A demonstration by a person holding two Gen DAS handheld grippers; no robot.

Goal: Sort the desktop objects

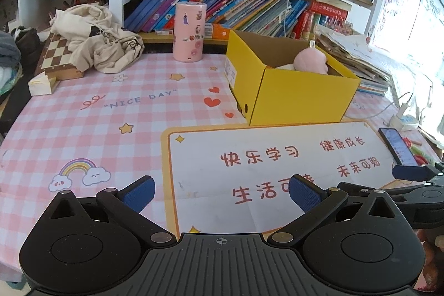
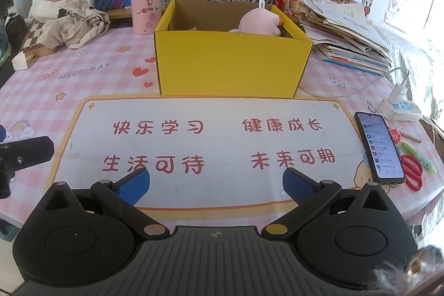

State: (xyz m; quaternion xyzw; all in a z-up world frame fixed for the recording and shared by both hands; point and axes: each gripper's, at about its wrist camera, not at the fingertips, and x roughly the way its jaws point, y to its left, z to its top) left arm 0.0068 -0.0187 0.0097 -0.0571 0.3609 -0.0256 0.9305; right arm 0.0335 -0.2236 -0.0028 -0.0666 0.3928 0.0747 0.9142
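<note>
A yellow cardboard box [image 1: 302, 93] [image 2: 230, 63] stands on the desk with a pink plush toy [image 1: 310, 61] [image 2: 259, 22] inside it. My left gripper [image 1: 222, 192] is open and empty, low over the white mat [image 1: 249, 174] in front of the box. My right gripper [image 2: 216, 186] is open and empty, over the same mat [image 2: 222, 143]. A pink cylinder with stickers [image 1: 189, 32] [image 2: 145, 6] stands behind the box on its left. A phone [image 2: 378, 147] [image 1: 398, 146], red scissors [image 2: 413, 169] and a green pen [image 2: 417, 157] lie at the right.
A chessboard [image 1: 55, 57] with crumpled cloth [image 1: 94, 38] on it sits at the far left. A stack of papers and books [image 2: 349, 38] lies right of the box. A power strip [image 2: 399, 108] with a cable is at the right edge. Bookshelves line the back.
</note>
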